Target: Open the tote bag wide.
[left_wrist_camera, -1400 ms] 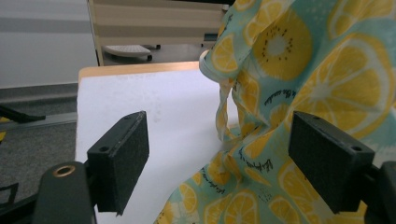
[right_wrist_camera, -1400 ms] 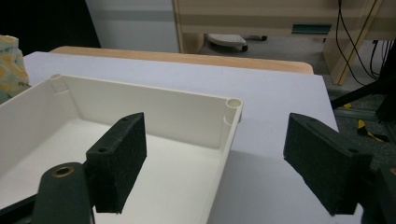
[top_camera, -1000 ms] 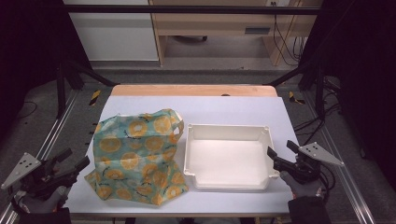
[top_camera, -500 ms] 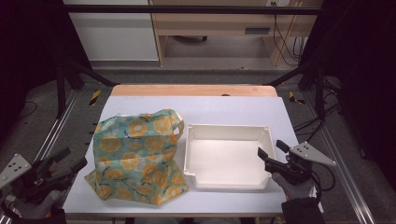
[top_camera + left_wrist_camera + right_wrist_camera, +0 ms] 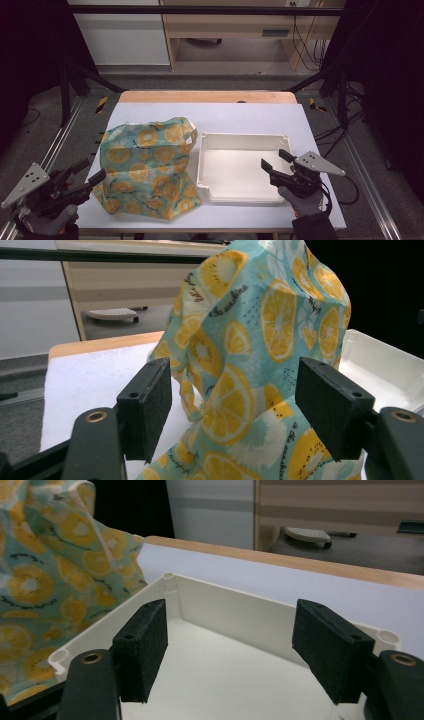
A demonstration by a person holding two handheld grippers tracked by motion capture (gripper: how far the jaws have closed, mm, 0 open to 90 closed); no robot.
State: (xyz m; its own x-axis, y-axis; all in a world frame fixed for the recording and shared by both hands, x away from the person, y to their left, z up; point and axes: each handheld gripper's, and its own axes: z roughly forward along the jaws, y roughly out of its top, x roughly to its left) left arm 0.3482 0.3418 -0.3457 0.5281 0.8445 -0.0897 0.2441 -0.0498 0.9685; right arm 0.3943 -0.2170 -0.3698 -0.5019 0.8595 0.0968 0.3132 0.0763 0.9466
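A teal cloth bag (image 5: 147, 167) printed with orange slices lies crumpled on the left half of the white table (image 5: 240, 117). To its right stands an empty white plastic tray (image 5: 235, 170). My left gripper (image 5: 91, 170) is at the bag's near left edge, open, and its jaws have just been closing a little; the bag (image 5: 260, 340) rises just beyond the pads with nothing pressed between them. My right gripper (image 5: 274, 159) hovers over the tray's right side, open, its jaws also closing slightly with only the tray floor (image 5: 225, 680) beneath them.
A wooden strip (image 5: 207, 96) borders the table's far edge. Metal frame rails (image 5: 65, 135) run along both sides, with dark floor and cables (image 5: 335, 132) beyond. A desk and cabinet (image 5: 125, 45) stand farther back.
Both grippers have moved inward: the left one rightwards up to the bag's edge, the right one leftwards over the tray's right rim. Both pairs of jaws look slightly narrower.
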